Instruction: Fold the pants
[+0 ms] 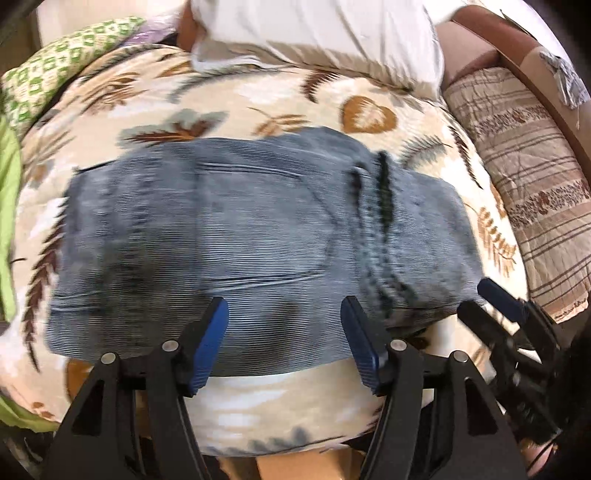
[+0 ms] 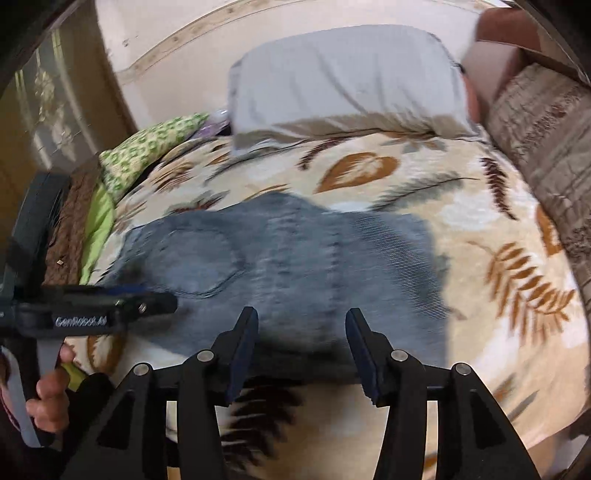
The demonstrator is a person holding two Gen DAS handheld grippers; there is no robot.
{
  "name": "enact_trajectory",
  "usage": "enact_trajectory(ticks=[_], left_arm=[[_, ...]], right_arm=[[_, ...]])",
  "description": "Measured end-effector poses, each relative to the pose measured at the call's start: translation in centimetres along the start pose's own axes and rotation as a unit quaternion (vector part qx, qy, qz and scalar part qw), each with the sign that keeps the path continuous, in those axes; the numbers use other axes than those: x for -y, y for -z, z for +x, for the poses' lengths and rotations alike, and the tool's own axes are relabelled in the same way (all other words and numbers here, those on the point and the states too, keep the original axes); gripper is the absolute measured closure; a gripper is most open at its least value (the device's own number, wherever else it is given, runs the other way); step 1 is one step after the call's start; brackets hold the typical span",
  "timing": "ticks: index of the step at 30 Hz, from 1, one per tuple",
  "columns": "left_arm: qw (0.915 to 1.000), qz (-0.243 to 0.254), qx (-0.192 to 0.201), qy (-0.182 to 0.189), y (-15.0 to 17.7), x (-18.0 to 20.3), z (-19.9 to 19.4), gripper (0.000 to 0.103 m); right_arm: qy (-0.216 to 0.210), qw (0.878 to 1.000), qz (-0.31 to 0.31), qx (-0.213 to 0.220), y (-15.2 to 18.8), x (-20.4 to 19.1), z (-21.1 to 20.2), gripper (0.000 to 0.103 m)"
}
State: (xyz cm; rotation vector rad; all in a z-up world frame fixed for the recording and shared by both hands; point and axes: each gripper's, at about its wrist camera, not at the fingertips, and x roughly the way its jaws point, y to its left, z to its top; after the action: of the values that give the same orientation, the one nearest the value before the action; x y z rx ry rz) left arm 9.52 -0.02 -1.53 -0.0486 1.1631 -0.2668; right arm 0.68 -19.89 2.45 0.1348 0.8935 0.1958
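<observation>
Pants (image 1: 255, 243) are grey-blue denim, folded into a compact rectangle in the middle of a leaf-print blanket (image 1: 266, 107) on the bed. Both views are kinda motion-blurred, so fine detail is a wash.

Going left to right in the left wrist view: there's a green patterned cloth (image 1: 62, 62) at the far left edge of the bed, then the pants, with a back pocket facing up and a dark stitched seam running toward the near right corner. The left gripper (image 1: 284, 314) hovers over the near edge of the pants, fingers spread wide, nothing between them. The right gripper (image 1: 480, 295) pokes in at the near right, just beside the corner of the pants, also spread apart and not holding anything as far as I can see. Far right is a striped brown cover (image 1: 532, 192).

A white pillow (image 1: 317, 33) sits at the far end of the bed.

In the right wrist view the right gripper is over the near edge too, jaws wide.
</observation>
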Motion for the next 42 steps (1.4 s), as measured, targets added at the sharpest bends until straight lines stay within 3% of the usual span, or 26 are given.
enact_trajectory(ticks=[5, 11, 18, 23, 29, 35, 38, 42], left_arm=[[0.9994, -0.03, -0.003, -0.016, -0.4, -6.3, -0.7, 0.039], [0.9951, -0.096, -0.019, -0.006, -1.5, -15.1, -1.4, 0.039], [0.9847, -0.143, -0.08, 0.059, -3.1, -21.4, 0.7, 0.038], [0.973, -0.171, -0.108, 0.111, -4.0, -23.2, 2.7, 0.038], [0.9652, -0.178, -0.121, 0.148, -6.4, -24.0, 4.6, 0.037], [0.9652, -0.154, -0.135, 0.163, -9.4, -23.7, 6.3, 0.029], [0.9655, -0.133, -0.139, 0.175, -10.5, -23.0, 7.0, 0.02], [0.9672, -0.075, -0.149, 0.192, -11.4, -21.0, 7.9, 0.02]], right_arm=[[-0.011, 0.998, -0.049, -0.024, 0.3, -5.7, 2.0, 0.05], [-0.031, 0.995, -0.094, -0.035, 0.2, -11.1, 3.9, 0.045], [-0.028, 0.982, -0.185, -0.033, 0.7, -17.5, 5.9, 0.042], [0.004, 0.961, -0.275, -0.017, 2.8, -22.4, 7.3, 0.037], [0.055, 0.93, -0.362, -0.004, 4.8, -26.5, 9.6, 0.035], [0.108, 0.902, -0.417, 0.017, 6.1, -29.1, 11.7, 0.032], [0.129, 0.895, -0.425, 0.033, 6.1, -29.9, 12.3, 0.032], [0.148, 0.888, -0.433, 0.046, 5.8, -30.7, 13.0, 0.034]])
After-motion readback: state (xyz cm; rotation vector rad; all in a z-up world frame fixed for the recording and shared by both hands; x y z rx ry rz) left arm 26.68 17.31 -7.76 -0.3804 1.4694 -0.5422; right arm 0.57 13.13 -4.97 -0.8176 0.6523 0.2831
